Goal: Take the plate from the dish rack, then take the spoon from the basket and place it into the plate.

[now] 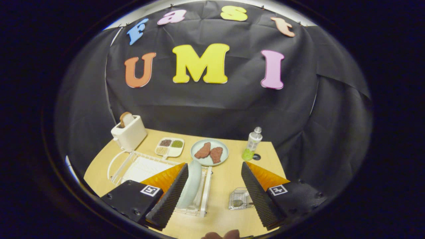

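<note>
Gripper (214, 192) fingers spread wide, holding nothing, nearing pale green round plate (192, 186) upright in white wire dish rack (139, 167).
Advise centring both pads on rim, then lifting straight upward.

Single fisheye view, mounted on gripper (214, 196), looks forward along both fingers and down at shallow angle over wooden table (225, 186). Near range: dish rack (139, 169) just ahead of left finger, fingers wide apart. Faces booth's back wall; toaster (129, 132) far left.
</note>
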`<state>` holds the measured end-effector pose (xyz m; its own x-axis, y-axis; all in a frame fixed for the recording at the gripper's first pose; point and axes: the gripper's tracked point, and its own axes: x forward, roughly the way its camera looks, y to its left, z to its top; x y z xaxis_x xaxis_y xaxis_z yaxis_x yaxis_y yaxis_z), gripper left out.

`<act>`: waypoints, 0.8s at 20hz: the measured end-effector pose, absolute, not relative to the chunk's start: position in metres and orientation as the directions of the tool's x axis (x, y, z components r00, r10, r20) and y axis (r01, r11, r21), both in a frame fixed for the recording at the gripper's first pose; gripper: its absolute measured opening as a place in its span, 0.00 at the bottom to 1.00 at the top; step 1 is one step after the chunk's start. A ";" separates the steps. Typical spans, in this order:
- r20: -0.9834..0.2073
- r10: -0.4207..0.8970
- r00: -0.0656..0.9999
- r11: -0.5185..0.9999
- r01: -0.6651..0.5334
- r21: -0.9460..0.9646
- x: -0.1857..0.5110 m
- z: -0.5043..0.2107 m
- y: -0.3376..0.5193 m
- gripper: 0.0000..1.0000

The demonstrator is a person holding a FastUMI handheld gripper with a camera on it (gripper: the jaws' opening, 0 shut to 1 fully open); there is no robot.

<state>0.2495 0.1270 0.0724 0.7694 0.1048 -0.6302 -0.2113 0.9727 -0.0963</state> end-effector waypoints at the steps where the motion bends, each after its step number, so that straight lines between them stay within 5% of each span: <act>1: -0.670 0.104 0.735 0.971 -0.220 -0.092 0.252 0.064 0.132 1.00; 13: -0.894 0.027 0.448 0.977 -0.203 -0.072 0.292 -0.045 0.170 1.00; 16: -0.903 0.009 0.430 0.979 -0.188 -0.080 0.294 -0.051 0.167 0.86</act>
